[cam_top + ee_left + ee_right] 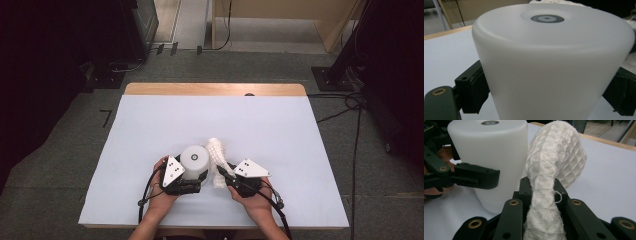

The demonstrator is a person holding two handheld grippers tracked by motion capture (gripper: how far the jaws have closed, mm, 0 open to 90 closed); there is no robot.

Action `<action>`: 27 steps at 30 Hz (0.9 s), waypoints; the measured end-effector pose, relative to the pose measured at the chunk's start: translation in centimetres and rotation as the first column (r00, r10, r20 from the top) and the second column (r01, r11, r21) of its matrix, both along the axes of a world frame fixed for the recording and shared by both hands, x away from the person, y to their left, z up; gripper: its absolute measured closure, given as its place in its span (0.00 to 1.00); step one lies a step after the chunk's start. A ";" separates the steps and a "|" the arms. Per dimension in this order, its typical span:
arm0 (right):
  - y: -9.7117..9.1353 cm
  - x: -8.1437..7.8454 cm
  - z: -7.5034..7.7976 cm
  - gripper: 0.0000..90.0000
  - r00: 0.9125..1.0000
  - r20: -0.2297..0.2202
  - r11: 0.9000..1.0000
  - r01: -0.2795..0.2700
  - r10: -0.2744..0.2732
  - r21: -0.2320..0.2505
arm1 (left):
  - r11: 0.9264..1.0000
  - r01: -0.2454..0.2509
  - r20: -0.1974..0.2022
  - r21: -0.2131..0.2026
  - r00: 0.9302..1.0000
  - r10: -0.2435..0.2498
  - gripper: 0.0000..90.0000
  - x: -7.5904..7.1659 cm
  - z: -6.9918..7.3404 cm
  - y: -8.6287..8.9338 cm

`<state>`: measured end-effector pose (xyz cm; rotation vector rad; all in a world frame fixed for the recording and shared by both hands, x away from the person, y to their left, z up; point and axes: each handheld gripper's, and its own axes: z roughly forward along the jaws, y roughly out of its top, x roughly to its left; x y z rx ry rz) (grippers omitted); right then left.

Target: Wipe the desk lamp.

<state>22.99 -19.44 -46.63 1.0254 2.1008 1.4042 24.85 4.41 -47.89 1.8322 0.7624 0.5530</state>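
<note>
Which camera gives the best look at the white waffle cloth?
The right gripper view: the cloth fills its middle, weave clear, pinched between the right gripper jaws. The high view shows it small beside the white container. The left gripper view catches only a sliver.

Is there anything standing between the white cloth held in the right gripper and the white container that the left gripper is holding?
Nothing visible does: the cloth hangs right beside the container, with no other thing between them.

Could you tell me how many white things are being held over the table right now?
2: a white cup upside down in the left tool, and a white waffle cloth pinched in the right tool, just right of the cup. None looks hidden.
</note>
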 end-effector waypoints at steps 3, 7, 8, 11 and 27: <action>-0.1 0.0 0.1 0.84 1.000 0.006 1.000 0.000 0.000 0.002 | 1.000 0.013 0.019 0.008 1.000 -0.013 0.09 -0.1 -0.1 0.0; -0.3 0.1 0.1 0.84 1.000 0.003 1.000 0.008 -0.008 0.006 | 1.000 -0.019 0.003 -0.008 1.000 0.019 0.09 -0.3 -0.1 0.1; -0.4 0.1 0.1 0.84 1.000 0.003 1.000 0.011 -0.011 0.007 | 0.999 -0.031 0.006 -0.009 0.999 0.031 0.09 -0.4 -0.1 0.1; -0.5 0.2 0.1 0.84 1.000 0.002 1.000 0.016 -0.016 0.012 | 0.998 -0.053 -0.005 -0.041 0.999 0.053 0.05 -0.8 0.2 -0.1; -0.5 0.3 -0.3 0.84 1.000 -0.005 1.000 0.019 -0.019 -0.004 | 0.959 -0.282 -0.001 0.008 0.959 0.282 0.09 -2.1 -0.3 -2.4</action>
